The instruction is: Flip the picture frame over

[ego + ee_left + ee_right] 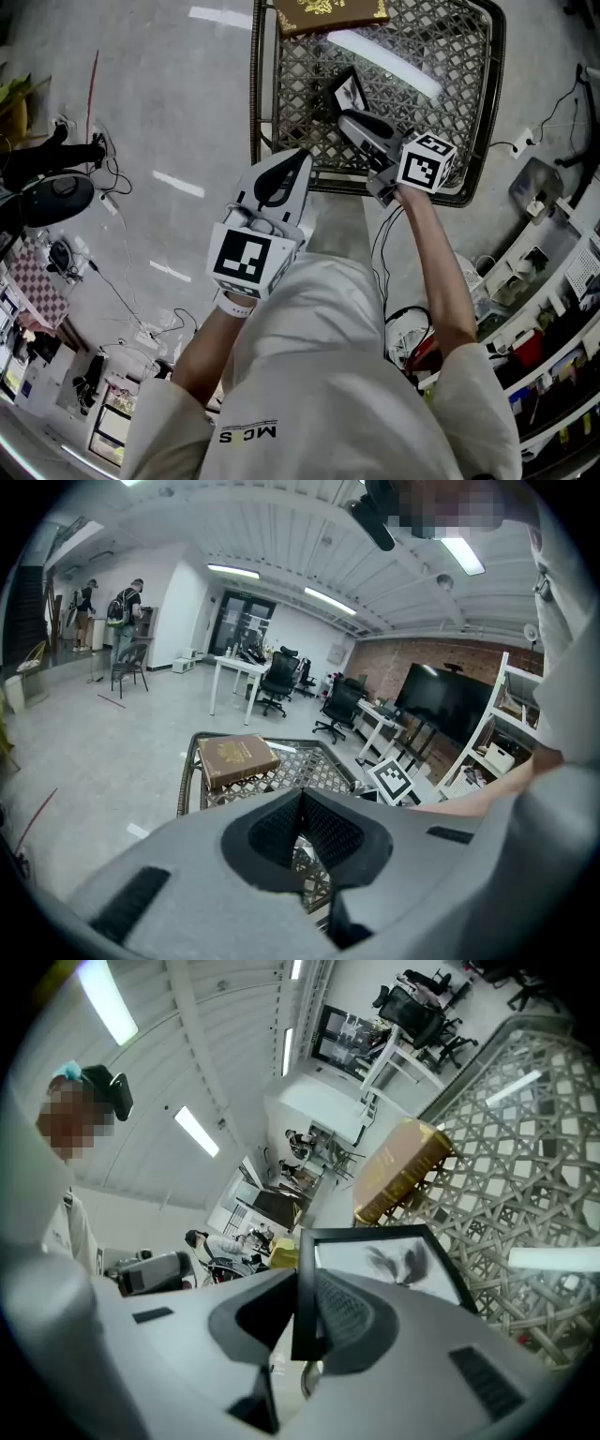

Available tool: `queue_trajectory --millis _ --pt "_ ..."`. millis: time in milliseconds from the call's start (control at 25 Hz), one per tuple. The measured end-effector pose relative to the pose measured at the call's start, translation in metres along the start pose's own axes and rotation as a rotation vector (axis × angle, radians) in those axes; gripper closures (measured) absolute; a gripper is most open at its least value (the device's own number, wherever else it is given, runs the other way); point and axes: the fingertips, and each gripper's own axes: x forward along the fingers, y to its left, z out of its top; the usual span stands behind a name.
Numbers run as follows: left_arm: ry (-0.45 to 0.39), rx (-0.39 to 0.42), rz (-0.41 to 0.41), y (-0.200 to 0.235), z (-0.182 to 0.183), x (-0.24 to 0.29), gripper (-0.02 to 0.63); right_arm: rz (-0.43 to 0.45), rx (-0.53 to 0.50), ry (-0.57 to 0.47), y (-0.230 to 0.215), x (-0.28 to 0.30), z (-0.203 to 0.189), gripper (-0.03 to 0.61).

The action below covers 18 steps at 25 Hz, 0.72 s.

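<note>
The right gripper [303, 1312] has its jaws closed on the black border of the picture frame [389, 1265], which stands edge-on between the two ribbed pads. The frame's printed face, a dark feathery figure on white, spreads out to the right of the jaws. From the head view, the right gripper [351, 120] reaches over the near part of the lattice table [491, 103]. It holds the picture frame [349, 91] tilted up off the flat, gripped at its near edge. No view shows whether the frame's far edge still touches the lattice.

The left gripper [302, 829] has its jaws pressed together with nothing between them. In the head view it [298, 161] hangs near the table's near-left rim, apart from the frame and to its left.

Farther out, a brown book [328, 13] with gold ornament lies at the far edge of the table, beyond the frame. It shows too in the left gripper view [236, 758], on the table's far left corner. Each gripper carries its marker cube, the right one [427, 162] just near of the table rim and the left one [246, 258] nearer the person.
</note>
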Motion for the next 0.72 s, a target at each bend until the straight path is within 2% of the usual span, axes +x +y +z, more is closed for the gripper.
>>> queue_trajectory --millis 240,480,720 --pt "0.006 0.004 -0.002 -0.001 0.002 0.005 0.589 0.03 0.051 -0.019 0.0 -0.002 0.007 0.502" --pt "0.011 0.005 -0.003 -0.001 0.002 0.007 0.589 0.1 0.179 -0.079 0.0 -0.003 0.014 0.502" --pt "0.014 0.014 -0.012 -0.005 0.007 0.012 0.589 0.122 0.224 -0.124 -0.003 -0.009 0.025 0.502"
